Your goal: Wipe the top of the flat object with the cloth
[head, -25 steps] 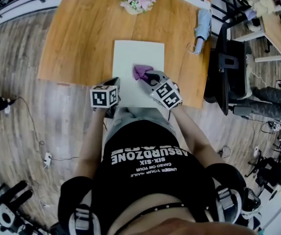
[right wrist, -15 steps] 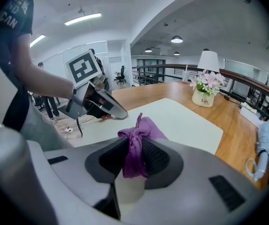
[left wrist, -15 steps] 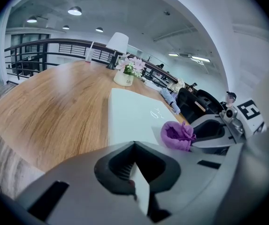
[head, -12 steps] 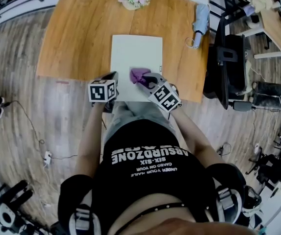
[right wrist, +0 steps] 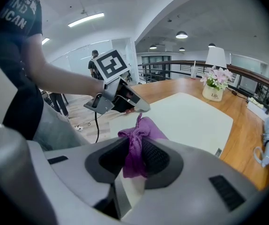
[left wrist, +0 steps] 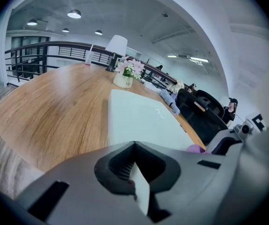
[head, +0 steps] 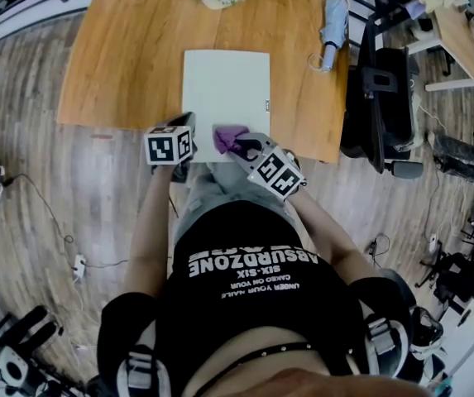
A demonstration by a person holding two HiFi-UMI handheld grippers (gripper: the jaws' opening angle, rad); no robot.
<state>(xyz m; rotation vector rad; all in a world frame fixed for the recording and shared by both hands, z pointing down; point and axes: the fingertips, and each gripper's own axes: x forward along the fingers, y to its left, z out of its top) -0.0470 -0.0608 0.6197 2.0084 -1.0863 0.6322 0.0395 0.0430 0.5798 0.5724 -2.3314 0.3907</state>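
Right gripper: fingers closed on a purple cloth, bunched into a fold between the pads, with a loose tuft poking out ahead of the tips.

Left gripper: fingers shut on the near corner of the pale flat panel, its thin edge wedged between them.

Lies flat on the wooden table, stretching away ahead of both sets of fingertips. Cloth down at the near edge, just beyond the right tips and close beside the left ones.

Looks soft, light and limp, so likely to fold under rather than spread. Best gripped at the bunched middle, as here, leaving a pad of fabric past the tips to drag.

Seems thin, stiff, light and smooth-faced, so apt to slide on the wood under a stroke. Best pinned at a corner clear of the wiping path, not lifted.
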